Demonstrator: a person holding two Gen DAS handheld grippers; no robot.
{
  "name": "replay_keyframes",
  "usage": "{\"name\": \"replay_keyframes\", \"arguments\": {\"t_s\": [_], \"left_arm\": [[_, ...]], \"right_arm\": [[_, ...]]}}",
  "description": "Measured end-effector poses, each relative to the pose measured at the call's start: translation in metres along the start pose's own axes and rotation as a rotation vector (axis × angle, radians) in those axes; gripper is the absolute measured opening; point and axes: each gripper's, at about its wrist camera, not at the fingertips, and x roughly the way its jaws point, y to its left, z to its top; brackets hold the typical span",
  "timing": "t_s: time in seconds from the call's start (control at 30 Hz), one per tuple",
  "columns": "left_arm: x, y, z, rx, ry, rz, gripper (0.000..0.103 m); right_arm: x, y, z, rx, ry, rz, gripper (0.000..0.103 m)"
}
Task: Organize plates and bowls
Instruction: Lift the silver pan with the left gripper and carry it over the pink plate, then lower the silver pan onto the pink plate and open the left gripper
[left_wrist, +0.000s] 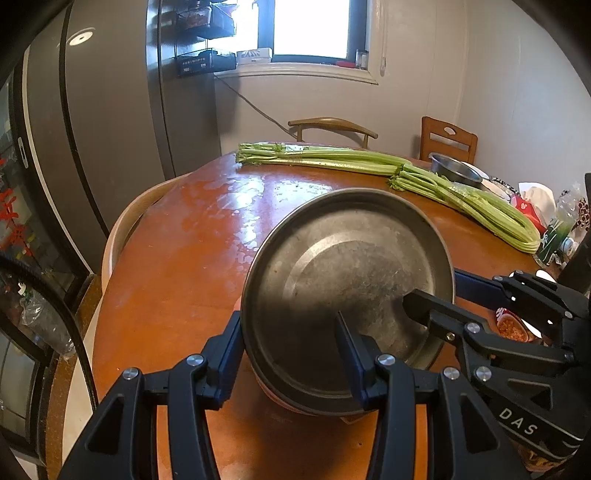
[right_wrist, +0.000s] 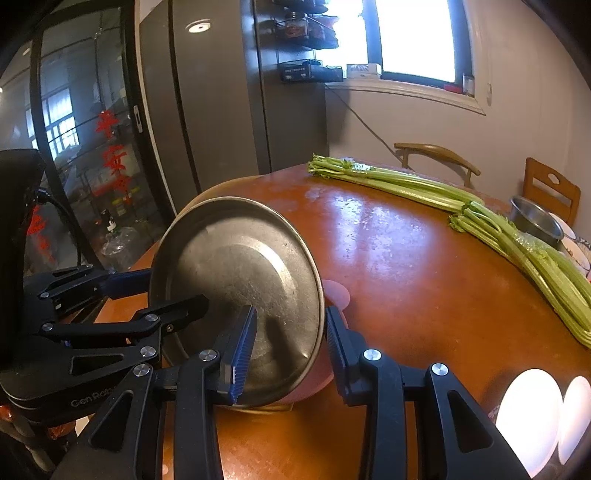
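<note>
left black two-finger gripper (left_wrist: 288, 354): jaws spread, straddling near rim, not pinching | right black two-finger gripper (right_wrist: 290, 347): likewise spread astride opposite rim | round dull steel plate (left_wrist: 347, 280): tilted atop pinkish bowl (right_wrist: 314, 380), near edge of round orange-brown table (left_wrist: 177, 266) | judgement: both equally near; closing on rim comes next

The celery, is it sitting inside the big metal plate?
No, the celery lies on the table behind the metal plate, which holds no food.
</note>
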Motion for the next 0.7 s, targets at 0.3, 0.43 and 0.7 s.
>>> {"name": "replay_keyframes", "arguments": {"t_s": [0.3,0.43,0.7], "left_arm": [[0.017,0.002,0.0,-0.007,0.029,-0.001,0.048],[0.022,0.003,0.0,-0.012,0.034,-0.006,0.048],[0.033,0.004,-0.004,-0.018,0.055,-0.012,0.048]], "right_arm": [[0.02,-0.005,-0.001,0.023,0.038,0.008,0.04],[0.028,-0.006,0.0,0.029,0.052,0.012,0.04],[0.044,-0.01,-0.003,0.034,0.08,0.014,0.04]]}}
